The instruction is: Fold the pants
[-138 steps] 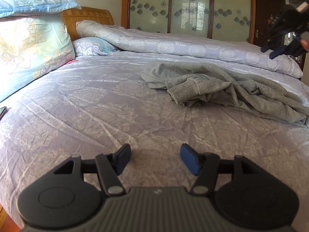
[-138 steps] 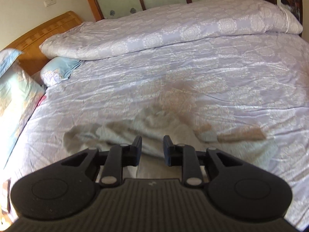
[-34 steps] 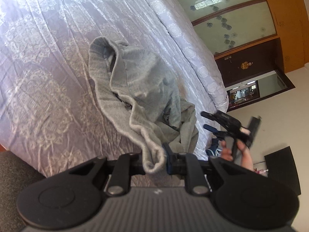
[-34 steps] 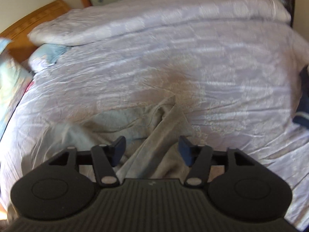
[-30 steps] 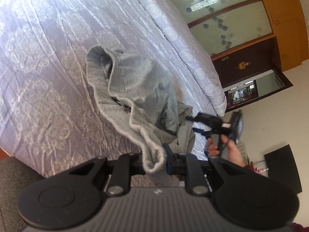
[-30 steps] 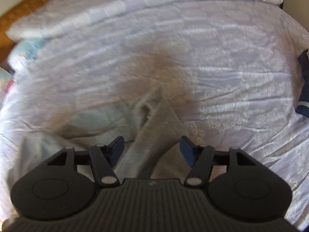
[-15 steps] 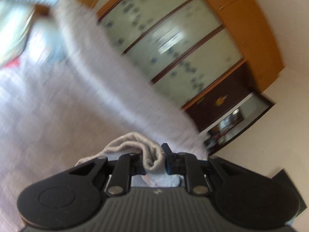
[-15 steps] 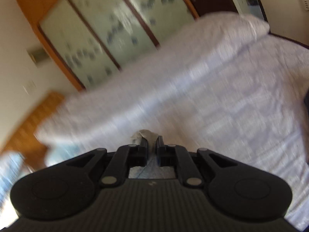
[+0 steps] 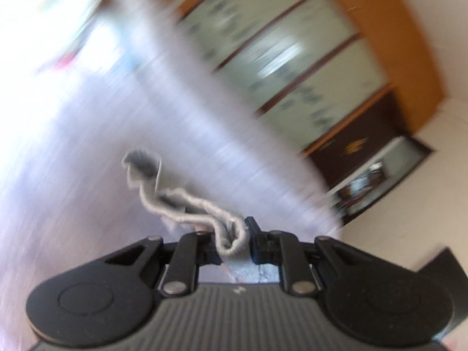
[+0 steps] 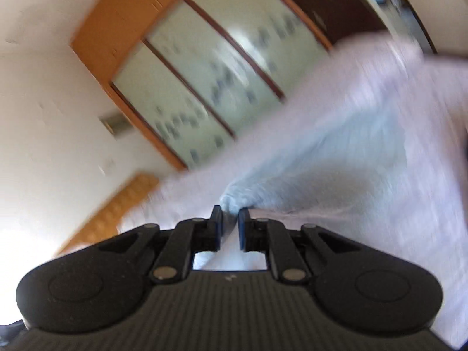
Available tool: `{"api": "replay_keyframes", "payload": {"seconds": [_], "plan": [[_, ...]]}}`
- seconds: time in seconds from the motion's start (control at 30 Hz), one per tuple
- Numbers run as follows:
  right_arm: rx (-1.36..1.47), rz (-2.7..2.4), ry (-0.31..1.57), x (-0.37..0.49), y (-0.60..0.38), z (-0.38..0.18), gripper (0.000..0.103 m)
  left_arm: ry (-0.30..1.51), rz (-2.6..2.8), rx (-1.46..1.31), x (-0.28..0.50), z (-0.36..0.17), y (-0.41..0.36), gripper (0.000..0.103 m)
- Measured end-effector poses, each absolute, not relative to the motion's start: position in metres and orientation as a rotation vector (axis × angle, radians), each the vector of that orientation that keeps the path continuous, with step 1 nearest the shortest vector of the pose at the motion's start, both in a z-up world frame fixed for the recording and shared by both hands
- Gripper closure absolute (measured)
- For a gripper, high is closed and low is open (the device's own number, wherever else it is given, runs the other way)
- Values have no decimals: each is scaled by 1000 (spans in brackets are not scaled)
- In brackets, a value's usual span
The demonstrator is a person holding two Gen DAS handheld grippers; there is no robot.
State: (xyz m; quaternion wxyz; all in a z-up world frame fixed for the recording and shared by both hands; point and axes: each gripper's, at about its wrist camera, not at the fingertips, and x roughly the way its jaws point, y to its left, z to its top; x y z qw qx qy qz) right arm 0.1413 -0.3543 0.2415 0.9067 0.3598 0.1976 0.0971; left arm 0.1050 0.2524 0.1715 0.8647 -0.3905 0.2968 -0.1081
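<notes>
The grey pants (image 9: 175, 204) are lifted off the bed. My left gripper (image 9: 234, 242) is shut on a ribbed edge of the pants, and the cloth runs away from the jaws to the upper left. My right gripper (image 10: 229, 225) is shut on another part of the grey pants (image 10: 292, 175), which stretch away to the upper right. Both views are blurred by motion. Most of the pants are hidden below the grippers.
The bed with its lilac patterned cover (image 9: 87, 161) lies below and behind. A rolled lilac duvet (image 10: 380, 67) lies along its far side. A wooden wardrobe with frosted glass doors (image 10: 210, 73) stands behind. The wooden headboard (image 10: 117, 204) shows at the left.
Both grippers have swung upward with the pants, so the views tilt toward the wardrobe. The right gripper, open a second ago, is now shut on the cloth. The pants stretch out between the grippers.
</notes>
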Motion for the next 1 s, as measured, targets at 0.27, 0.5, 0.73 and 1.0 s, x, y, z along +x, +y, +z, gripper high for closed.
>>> {"api": "replay_keyframes", "payload": {"seconds": [0.27,0.5,0.73,1.0], "plan": [[867,53,952,69,-352,36,90,877,-24,-1115,55,-15,301,89],[915,-105,758,65,-421,77,77,833,-28,-1108,53,-7,299,88],[677,-196,657,161,-451,108,65,799,30,-1073,63,9,293,88],[849,-322,645,222,-492,47,65,792,115,-1093,60,8,300,88]]}}
